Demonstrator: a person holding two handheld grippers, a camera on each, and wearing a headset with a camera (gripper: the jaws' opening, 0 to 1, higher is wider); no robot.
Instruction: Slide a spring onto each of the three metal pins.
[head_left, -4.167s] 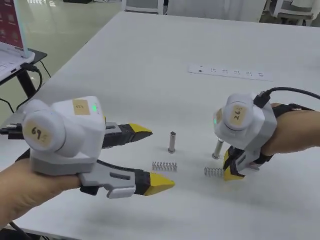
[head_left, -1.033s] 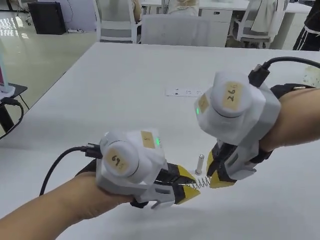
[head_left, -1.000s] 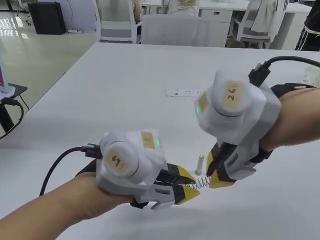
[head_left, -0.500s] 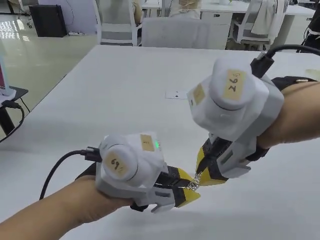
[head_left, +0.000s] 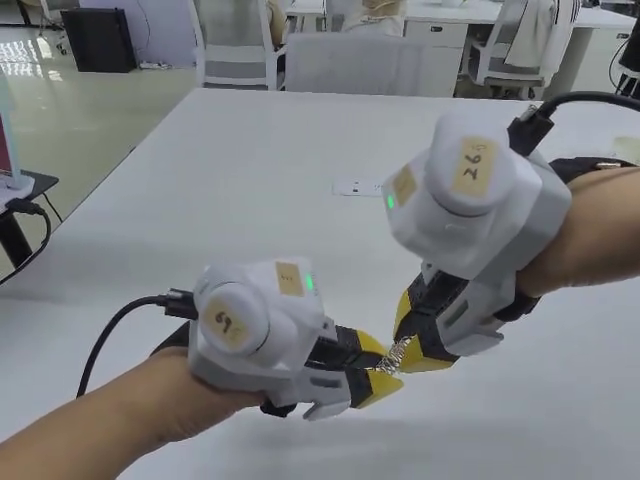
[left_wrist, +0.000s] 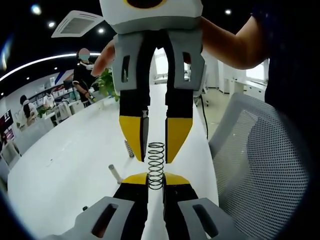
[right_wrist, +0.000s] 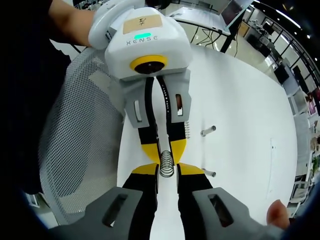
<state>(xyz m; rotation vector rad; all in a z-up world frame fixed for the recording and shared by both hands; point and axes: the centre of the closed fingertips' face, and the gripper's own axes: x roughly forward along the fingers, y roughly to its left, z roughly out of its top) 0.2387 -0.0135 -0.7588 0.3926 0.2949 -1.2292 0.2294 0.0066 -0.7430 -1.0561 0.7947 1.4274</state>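
Observation:
A small steel spring (head_left: 399, 353) hangs in the air between my two grippers, above the white table (head_left: 250, 200). The left gripper (head_left: 384, 372), labelled 69, is shut on one end of it. From the upper right, the right gripper (head_left: 408, 345), labelled 26, closes its yellow fingers on the other end. In the left gripper view the spring (left_wrist: 156, 165) rises from my left jaws (left_wrist: 156, 181), and two metal pins (left_wrist: 116, 173) (left_wrist: 129, 148) stand on the table behind. In the right gripper view the spring (right_wrist: 166, 165) shows end-on, with pins (right_wrist: 208, 131) (right_wrist: 210, 173) and another spring (right_wrist: 187, 130) beyond.
A white power strip (head_left: 357, 187) lies on the table's far side. Chairs (head_left: 340, 60) stand beyond the far edge. A grey mesh chair (left_wrist: 260, 150) sits at the near edge. A black cable (head_left: 120, 330) trails from the left gripper.
Four seconds ago the left gripper was open and the right was down at a spring on the table. Now both hold a lifted spring, and the right has drawn closer in the last second.

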